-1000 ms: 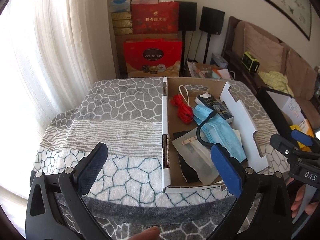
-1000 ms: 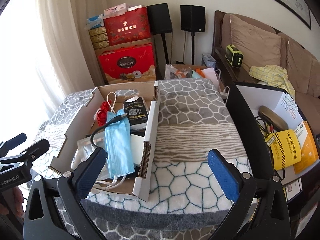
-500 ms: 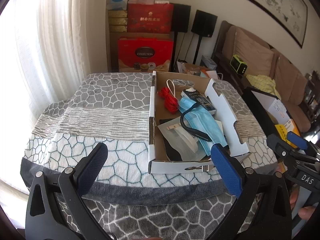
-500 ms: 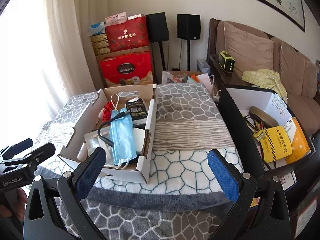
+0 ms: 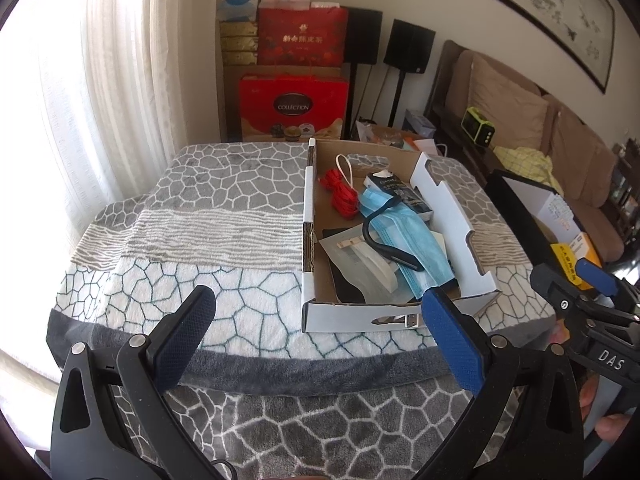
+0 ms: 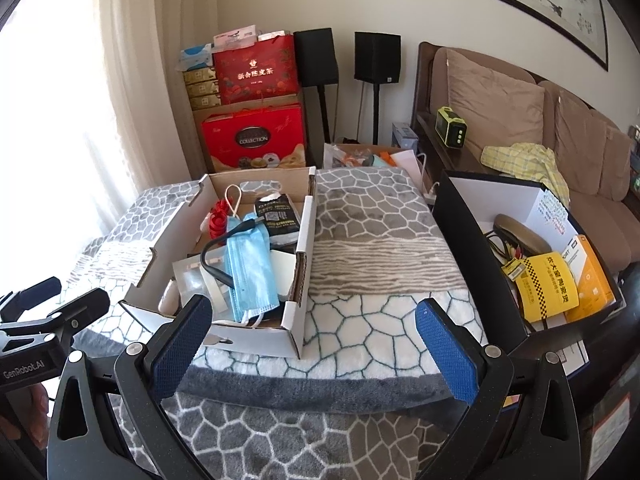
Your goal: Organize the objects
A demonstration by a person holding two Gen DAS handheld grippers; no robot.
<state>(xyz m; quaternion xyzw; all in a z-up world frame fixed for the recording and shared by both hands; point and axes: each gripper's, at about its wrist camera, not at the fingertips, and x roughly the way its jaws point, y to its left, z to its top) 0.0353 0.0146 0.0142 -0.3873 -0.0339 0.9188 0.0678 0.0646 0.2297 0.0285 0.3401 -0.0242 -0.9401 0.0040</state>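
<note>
Hovering short of the blanket-covered table (image 5: 224, 216), the left gripper (image 5: 316, 336) has its blue-padded fingers (image 5: 452, 340) spread wide and released, with nothing between them. Just beyond the tip of its right-hand finger sits the cardboard box (image 5: 306, 216), its white near wall touching the patterned blanket. Inside the box, farthest from the fingers, lies a coil of red cord (image 5: 342, 196) with a white loop; beside that is a dark packet (image 5: 396, 194). A blue face mask (image 5: 408, 240) stretches lengthwise through the middle, with a curved black band (image 5: 380, 246) lying across it. Nearer the fingers, a clear plastic pouch (image 5: 360, 260) rests on something black, and I cannot tell what that is.

The right gripper (image 6: 312, 340) is likewise slack, fingers (image 6: 446, 350) parted and empty. From this view the box (image 6: 292, 332) stands ahead of the left-hand finger, whose pad overlaps its near corner in the picture; whether they touch cannot be told. The mask (image 6: 250, 272) hangs toward the box's near end, the packet (image 6: 278, 216) and red cord (image 6: 218, 220) sit further on. Ahead of the gap between the fingers is open blanket (image 6: 376, 256). Off beyond the right-hand finger, well apart from the cardboard box, stands a black storage bin (image 6: 472, 248) holding a yellow bag (image 6: 546, 284) and an orange package (image 6: 590, 280).

Each gripper shows at the edge of the other's view: the right one (image 5: 576, 292) to the right of the left fingers, the left one (image 6: 56, 304) to the left of the right fingers.
</note>
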